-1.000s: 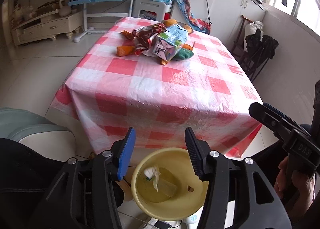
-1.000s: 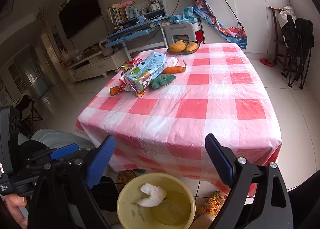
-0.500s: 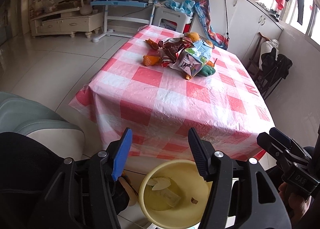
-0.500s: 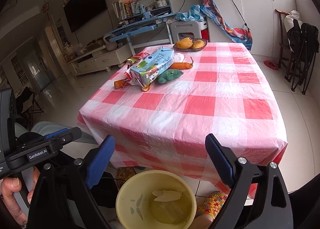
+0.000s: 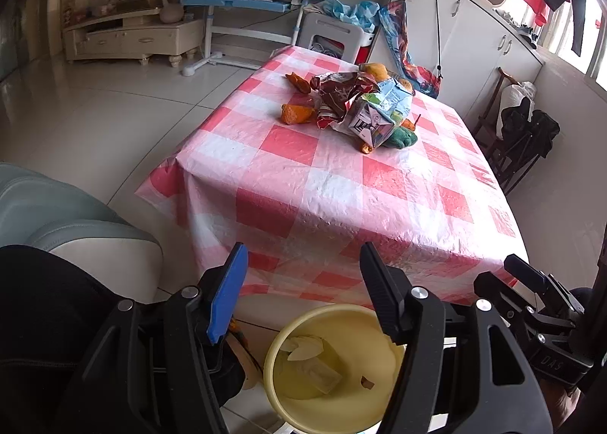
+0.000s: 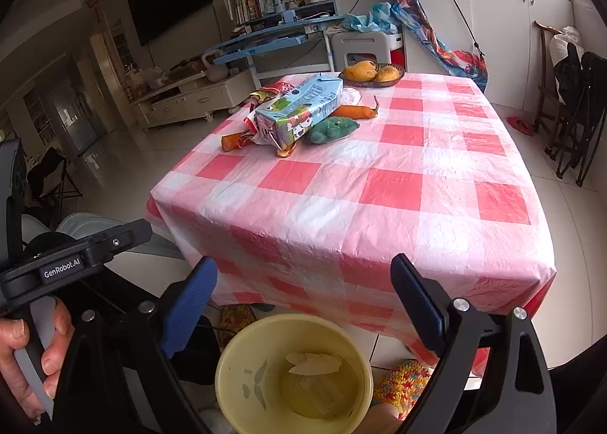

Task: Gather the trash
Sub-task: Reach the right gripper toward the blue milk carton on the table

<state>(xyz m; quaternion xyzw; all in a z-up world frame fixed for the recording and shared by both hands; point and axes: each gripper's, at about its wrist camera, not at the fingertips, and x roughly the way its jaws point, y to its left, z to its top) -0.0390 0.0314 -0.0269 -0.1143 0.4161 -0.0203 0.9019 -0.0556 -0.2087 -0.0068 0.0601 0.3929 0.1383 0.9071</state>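
Both grippers over the yellow bin at the near edge of the table, pointing down and forward.

Left gripper: jaws apart, have just been opening further, nothing between them — only bin rim and tablecloth visible through the gap. Blue pad on one finger, ribbed black face on the other.

Right gripper: jaws wide, empty, bin mouth in the gap. Seen from the left wrist view as a black frame at the right edge.

In the right wrist view a hand sits at the left edge, wrapped round the left gripper's handle.

Bin on the floor, just off the table's near side, partly under the cloth overhang. Inside: white crumpled paper near the far wall, a clear wrapper lower down, a small brown scrap by the wall.

Remaining trash on the table, far half, well apart from the bin:
- milk carton lying on its side, top of the pile
- crumpled snack wrapper touching the carton, on its side away from the bin
- orange peel pieces beside the wrapper — one more under the carton's near end
- green lump just beside the carton
- carrot behind it

Dish of yellow fruit at the table's far edge.
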